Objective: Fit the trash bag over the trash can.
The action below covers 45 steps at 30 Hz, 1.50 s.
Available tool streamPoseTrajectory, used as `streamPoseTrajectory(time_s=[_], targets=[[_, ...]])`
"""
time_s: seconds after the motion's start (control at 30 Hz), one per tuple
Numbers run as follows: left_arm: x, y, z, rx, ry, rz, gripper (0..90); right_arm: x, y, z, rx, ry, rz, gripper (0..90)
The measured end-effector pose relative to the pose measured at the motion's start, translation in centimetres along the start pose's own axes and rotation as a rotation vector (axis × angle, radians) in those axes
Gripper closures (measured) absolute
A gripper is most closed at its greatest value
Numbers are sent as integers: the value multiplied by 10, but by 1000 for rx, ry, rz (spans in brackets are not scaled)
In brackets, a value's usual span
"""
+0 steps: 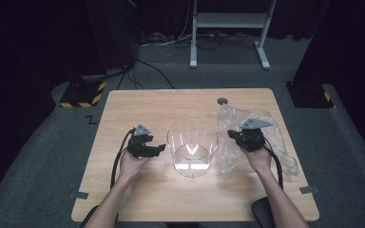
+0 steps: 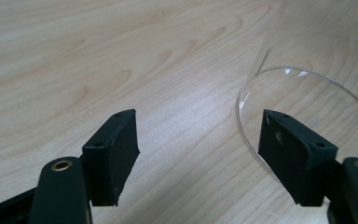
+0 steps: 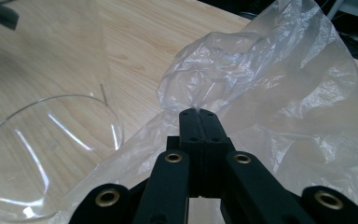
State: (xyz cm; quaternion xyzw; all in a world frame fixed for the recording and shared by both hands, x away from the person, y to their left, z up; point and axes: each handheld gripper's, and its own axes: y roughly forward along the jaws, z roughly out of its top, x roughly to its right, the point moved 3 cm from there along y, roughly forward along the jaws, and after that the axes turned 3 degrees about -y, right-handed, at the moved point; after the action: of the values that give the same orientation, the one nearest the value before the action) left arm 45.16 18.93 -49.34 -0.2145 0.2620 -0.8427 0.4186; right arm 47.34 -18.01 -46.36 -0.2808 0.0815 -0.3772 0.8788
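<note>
With the right gripper [image 3: 199, 112] pinched shut on the clear plastic bag [image 3: 270, 79] and the left gripper [image 2: 198, 154] open and empty beside the clear container [image 1: 192, 145], the bag-lifting step seems underway, next probably lining the container.

The clear tub [image 1: 192, 146] stands mid-surface [image 1: 138, 107], between the two grippers, blocking the straight way across. The crumpled bag [image 1: 275, 142] covers the surface to the tub's right. Bare wood lies open behind the tub, in front of it and along the left.

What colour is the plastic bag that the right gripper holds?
Clear and colourless: the plastic bag shows best in the right gripper view.
</note>
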Motion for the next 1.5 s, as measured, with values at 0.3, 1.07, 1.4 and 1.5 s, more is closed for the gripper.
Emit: streamPoseTrajectory(time_s=[0.3,1.07,1.4,1.5], targets=[[-5,-22,18,107,-33,12,315,3,-18,10,62,24,36,900],[-4,-67,55,160,39,68,323,-52,-49,79,224,-81,287,900],[46,-74,75,174,91,-92,328,-83,-32,78,157,-135,369,900],[60,-72,79,175,91,-166,334,-94,-26,77,130,-159,392,900]])
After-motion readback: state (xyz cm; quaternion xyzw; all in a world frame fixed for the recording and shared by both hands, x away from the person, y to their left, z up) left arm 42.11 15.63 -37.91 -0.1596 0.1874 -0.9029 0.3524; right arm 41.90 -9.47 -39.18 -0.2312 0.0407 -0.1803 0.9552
